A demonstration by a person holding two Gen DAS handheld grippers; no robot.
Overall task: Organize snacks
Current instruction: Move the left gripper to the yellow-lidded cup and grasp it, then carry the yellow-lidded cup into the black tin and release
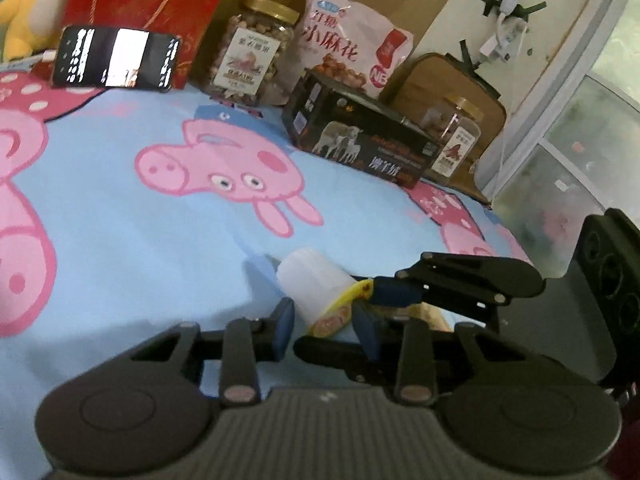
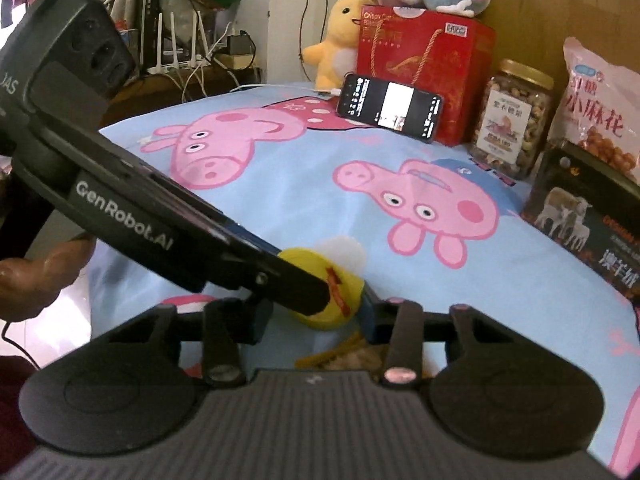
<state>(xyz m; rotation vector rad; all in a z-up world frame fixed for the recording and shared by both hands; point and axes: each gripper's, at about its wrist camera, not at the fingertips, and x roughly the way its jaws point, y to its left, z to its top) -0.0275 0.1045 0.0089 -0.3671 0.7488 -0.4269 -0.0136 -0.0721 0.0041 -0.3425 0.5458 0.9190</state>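
Already, jars, bag and box are lining up at the back of the bed (image 1: 120, 216). Both tools are working one small yellow-lidded cup (image 1: 316, 284): the left tool (image 1: 326, 326) is bracketing it with pads apart, not visibly pressing, while the right tool (image 2: 314, 318) is straddling the lid end, grip unclear.

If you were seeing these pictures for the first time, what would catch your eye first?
The pink cartoon pigs on the blue sheet stand out first. In front, both grippers meet at a small white cup with a yellow lid lying on the sheet. Along the back stand a red gift box, a nut jar and a pink snack bag.
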